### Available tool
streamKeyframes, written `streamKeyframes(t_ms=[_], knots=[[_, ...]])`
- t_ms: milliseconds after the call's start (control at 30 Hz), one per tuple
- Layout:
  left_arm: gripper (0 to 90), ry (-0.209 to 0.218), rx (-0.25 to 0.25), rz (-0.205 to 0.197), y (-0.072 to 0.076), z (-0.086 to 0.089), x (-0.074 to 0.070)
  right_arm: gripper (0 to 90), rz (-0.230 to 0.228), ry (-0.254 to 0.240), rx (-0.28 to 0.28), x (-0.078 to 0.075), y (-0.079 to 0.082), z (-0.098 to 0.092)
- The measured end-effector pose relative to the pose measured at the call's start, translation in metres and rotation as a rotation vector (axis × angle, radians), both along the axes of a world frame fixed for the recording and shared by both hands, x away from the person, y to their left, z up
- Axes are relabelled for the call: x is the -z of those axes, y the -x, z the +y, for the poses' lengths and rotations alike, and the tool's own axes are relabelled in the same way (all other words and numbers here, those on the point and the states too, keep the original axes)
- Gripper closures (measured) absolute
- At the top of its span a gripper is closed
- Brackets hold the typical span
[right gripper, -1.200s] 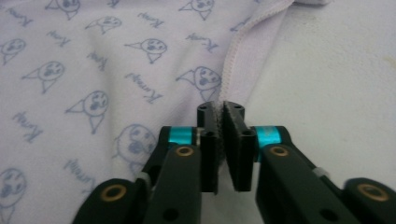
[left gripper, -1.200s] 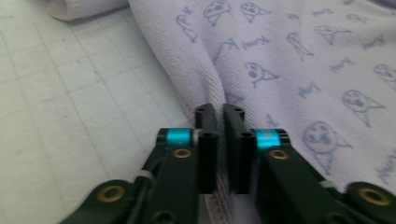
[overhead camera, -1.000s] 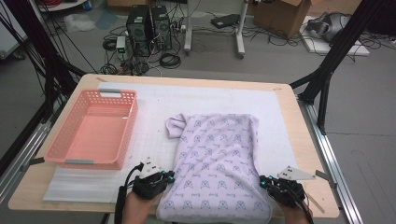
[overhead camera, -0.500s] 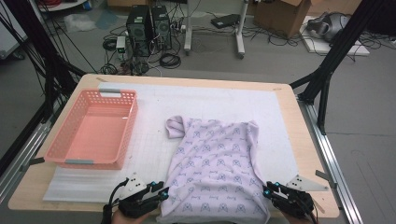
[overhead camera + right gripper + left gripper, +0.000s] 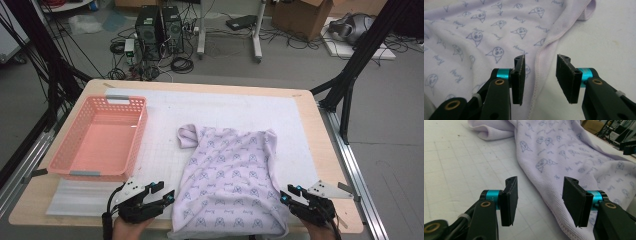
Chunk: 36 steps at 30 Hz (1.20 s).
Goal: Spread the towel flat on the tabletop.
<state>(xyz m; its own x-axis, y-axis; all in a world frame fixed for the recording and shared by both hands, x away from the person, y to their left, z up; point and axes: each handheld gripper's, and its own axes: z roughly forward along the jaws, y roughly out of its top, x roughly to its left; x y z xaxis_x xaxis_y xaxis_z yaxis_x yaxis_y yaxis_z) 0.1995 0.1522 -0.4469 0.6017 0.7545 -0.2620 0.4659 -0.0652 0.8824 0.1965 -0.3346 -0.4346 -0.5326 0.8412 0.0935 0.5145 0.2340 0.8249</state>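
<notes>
Lilac printed garment [image 5: 232, 187] spread flat at lower centre of the high view, on the white gridded mat [image 5: 225, 112] covering the worktop, near hem hanging slightly past the bottom edge, one sleeve rolled at upper left of the cloth. Left gripper [image 5: 161, 194] at lower left of the frame, jaws apart, empty, just beside the garment's left seam; in the left gripper view [image 5: 538, 195] seam edge running between the jaws and under the right one. Right gripper [image 5: 289, 194] at lower right, jaws likewise apart and holding nothing; in the right gripper view [image 5: 540, 75] stitched side seam lying between the two pads. Pink basket [image 5: 75, 170] at the left of the high view, well apart from the cloth. Likely next: pinching both side seams near the hem. Risks, judged from here: catching only the top layer, so the garment splits open when raised; closing too low and nipping the mat along with the fabric; uneven grabs skewing the cloth; overhanging hem dragging the garment off the near edge.
</notes>
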Motion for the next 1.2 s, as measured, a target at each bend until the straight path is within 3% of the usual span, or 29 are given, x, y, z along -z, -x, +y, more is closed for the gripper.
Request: streamKeyframes(t_ms=[300,500,533,567,667,700,767,933,1200], knots=[[47.3,-0.028,0.031,0.025,-0.016,-0.014,0.004,58.3,0.010,-0.007,-0.001,0.002,-0.009,0.001],[47.5,-0.084,0.058,0.119,-0.050,-0.035,0.007,60.4,0.057,0.054,0.015,0.013,-0.027,0.016],[47.4,-0.105,0.061,0.147,-0.053,-0.040,0.008,62.8,0.073,0.081,0.009,0.016,-0.029,0.019],[48.2,-0.134,0.050,0.143,-0.053,-0.043,0.007,66.0,0.064,0.086,0.011,0.017,-0.028,0.019],[65.0,-0.175,0.033,0.125,-0.051,-0.048,0.007,79.9,0.071,0.071,-0.009,0.017,-0.028,0.017],[80.7,-0.186,0.038,0.124,-0.050,-0.049,0.007,82.4,0.073,0.067,-0.017,0.017,-0.027,0.017],[84.6,-0.189,0.034,0.122,-0.047,-0.051,0.006,83.8,0.073,0.070,-0.022,0.016,-0.027,0.016],[85.3,-0.165,0.042,0.110,-0.029,-0.042,0.007,84.2,0.080,0.073,-0.043,0.014,-0.019,0.011],[84.5,-0.083,0.088,0.091,0.010,-0.021,0.009,84.3,0.105,0.059,-0.089,0.011,0.009,0.001]])
